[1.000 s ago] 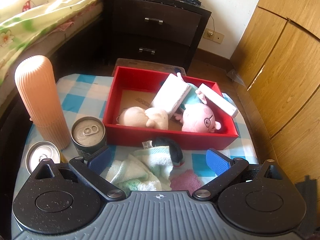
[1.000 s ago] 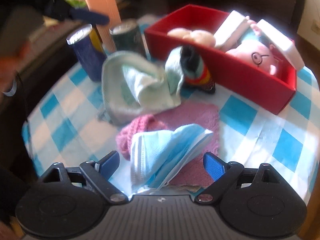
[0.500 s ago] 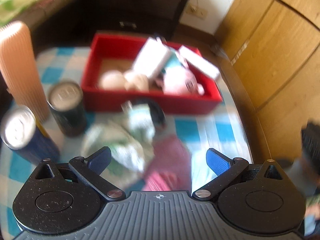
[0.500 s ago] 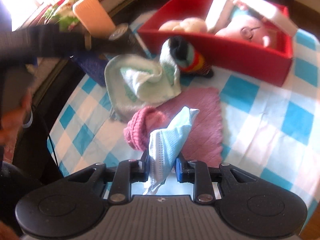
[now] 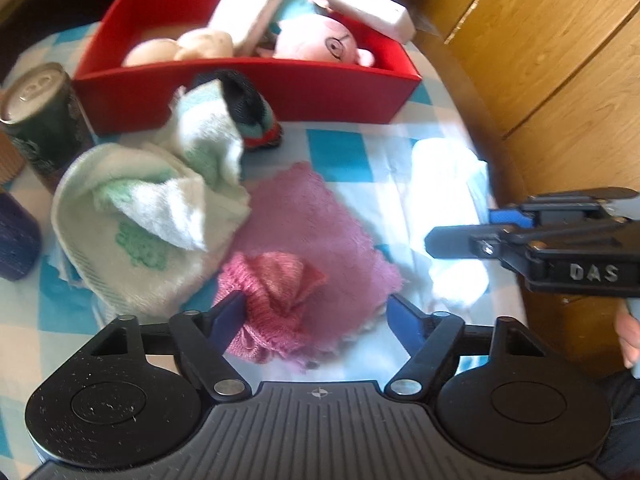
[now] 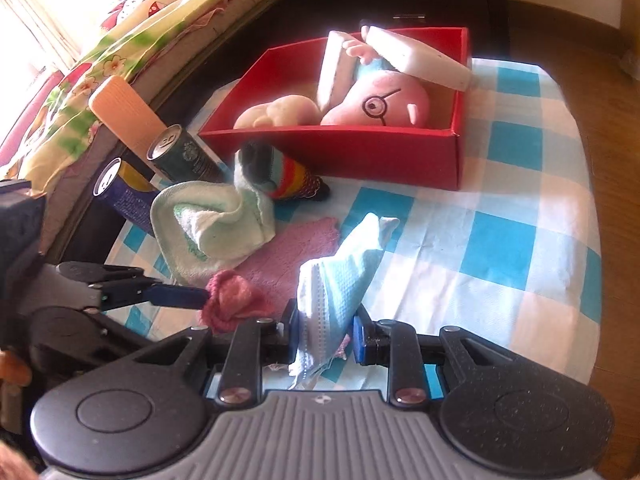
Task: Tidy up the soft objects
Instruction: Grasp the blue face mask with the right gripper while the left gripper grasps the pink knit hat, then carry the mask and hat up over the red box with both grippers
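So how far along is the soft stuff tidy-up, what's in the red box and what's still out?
Done: the pink plush and beige plush lie in the red box. In hand: the right hand-held gripper is shut on the blue face mask; the left hand-held gripper is closing around the pink knit piece. Left: green towel, pink cloth, striped sock.

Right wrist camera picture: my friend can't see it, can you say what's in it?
The right gripper pinches a light blue face mask above a blue-checked tablecloth. Behind sits a red box of plush toys.
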